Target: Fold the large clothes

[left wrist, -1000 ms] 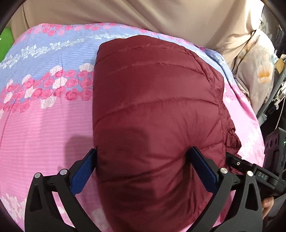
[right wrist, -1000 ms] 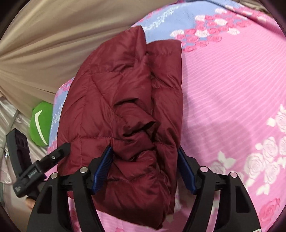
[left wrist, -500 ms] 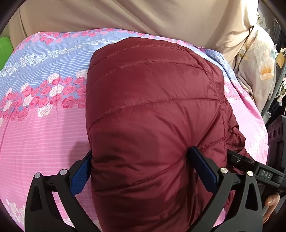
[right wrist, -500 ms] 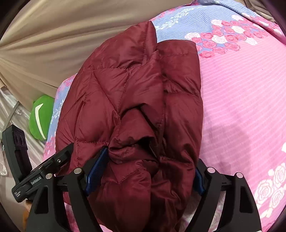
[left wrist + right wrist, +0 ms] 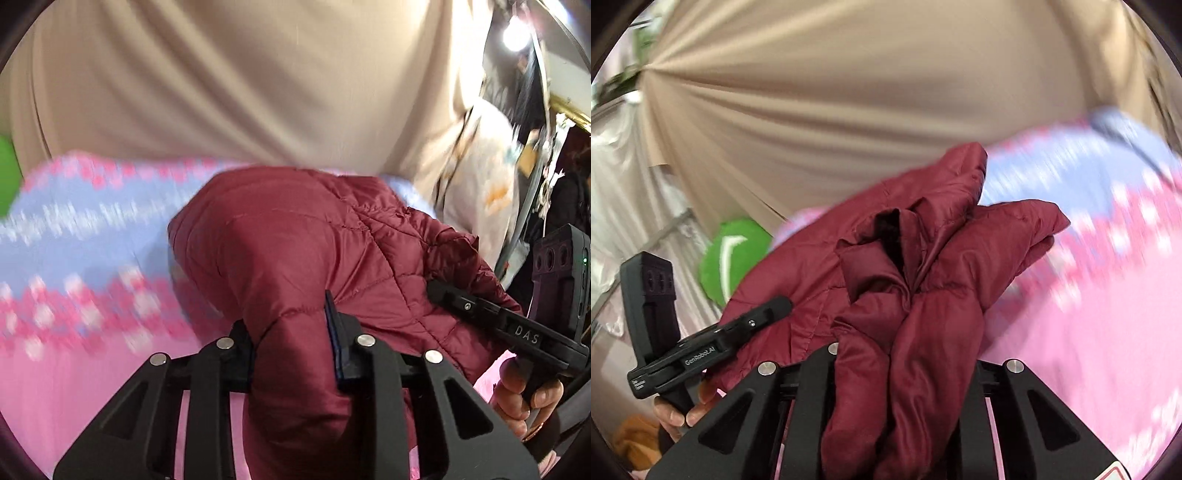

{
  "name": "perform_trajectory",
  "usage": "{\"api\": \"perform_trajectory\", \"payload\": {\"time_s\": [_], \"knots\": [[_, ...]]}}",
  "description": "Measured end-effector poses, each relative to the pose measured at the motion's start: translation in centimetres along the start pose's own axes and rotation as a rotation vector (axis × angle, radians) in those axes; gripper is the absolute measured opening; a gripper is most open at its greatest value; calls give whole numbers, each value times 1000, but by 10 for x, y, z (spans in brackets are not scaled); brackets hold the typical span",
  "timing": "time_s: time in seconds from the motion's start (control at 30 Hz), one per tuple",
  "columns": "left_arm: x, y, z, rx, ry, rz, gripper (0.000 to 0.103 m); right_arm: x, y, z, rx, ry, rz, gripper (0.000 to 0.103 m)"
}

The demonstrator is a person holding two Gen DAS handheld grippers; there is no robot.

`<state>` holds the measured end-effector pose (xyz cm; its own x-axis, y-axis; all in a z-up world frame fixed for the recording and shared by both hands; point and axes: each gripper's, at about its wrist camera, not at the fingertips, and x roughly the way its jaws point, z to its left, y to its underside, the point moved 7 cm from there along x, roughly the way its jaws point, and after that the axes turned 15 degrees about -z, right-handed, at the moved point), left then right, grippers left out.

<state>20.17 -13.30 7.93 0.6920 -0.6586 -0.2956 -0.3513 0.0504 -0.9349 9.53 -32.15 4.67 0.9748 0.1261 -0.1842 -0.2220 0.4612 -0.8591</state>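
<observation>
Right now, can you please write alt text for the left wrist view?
The left gripper is closing on a bunched fold of a maroon puffer jacket above a pink floral bedsheet. At right, a hand holds the other gripper against the jacket.

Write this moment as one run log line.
left gripper: closing on maroon puffer jacket | right gripper: closing on jacket | surface: floral bedsheet

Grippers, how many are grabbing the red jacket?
2. The left gripper pinches the jacket at one end, its fingers closing on the cloth. The right gripper pinches the bunched other end, closing too. No others show; some may be hidden.
</observation>
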Motion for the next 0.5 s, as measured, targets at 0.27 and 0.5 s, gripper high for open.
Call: {"api": "perform_trajectory", "payload": {"time_s": [0.27,0.5], "knots": [[3,-50,76,188,-88,-160,39,105,-15,43,-26,-120,-38,29],[66,54,188,25,-229,95,44,189,86,-44,151,100,228,37]]}}
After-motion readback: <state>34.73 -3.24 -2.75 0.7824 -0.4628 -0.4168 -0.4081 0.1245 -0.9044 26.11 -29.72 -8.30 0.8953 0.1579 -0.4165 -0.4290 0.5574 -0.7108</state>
